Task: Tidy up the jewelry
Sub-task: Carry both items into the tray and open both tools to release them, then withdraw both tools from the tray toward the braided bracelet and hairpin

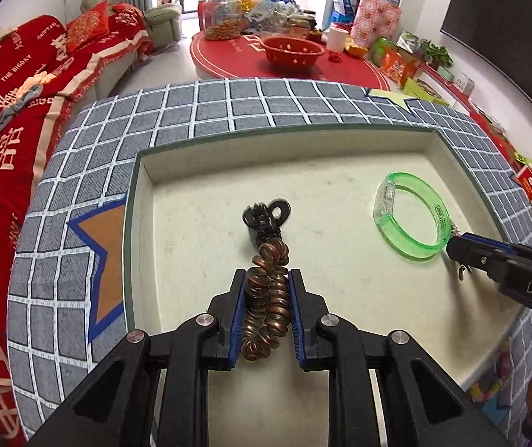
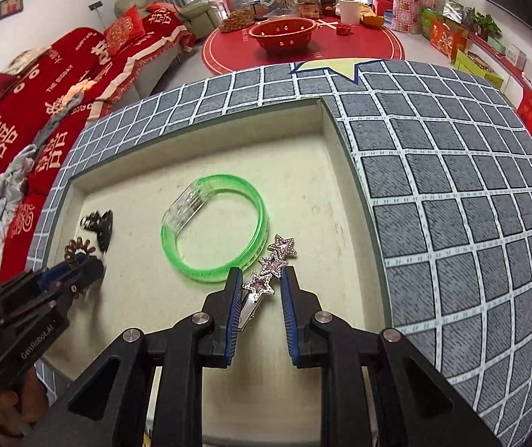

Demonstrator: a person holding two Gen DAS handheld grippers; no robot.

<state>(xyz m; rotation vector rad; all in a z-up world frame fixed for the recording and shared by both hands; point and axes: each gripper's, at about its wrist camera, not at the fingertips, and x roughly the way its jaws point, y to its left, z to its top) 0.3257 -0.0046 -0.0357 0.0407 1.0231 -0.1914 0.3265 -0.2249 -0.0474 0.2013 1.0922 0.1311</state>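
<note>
The left gripper (image 1: pixel 266 279) is clenched on a copper spiral hair tie (image 1: pixel 268 298). Just ahead of it in the shallow cream tray (image 1: pixel 284 141) lies a black clip (image 1: pixel 266 216). The right gripper (image 2: pixel 258 279) pinches a star hair clip (image 2: pixel 269 264) by its metal bar. Beyond its left finger the green bangle (image 2: pixel 215 223) lies flat in the same tray.

Legible txt, my feeds: "DAS" on right gripper (image 1: pixel 452 251) body; "GenRobot.AI" on left gripper (image 2: pixel 92 264) body; "THE BIGDAY" on red sofa cover (image 1: pixel 16 69). Bangle print unreadable.
</note>
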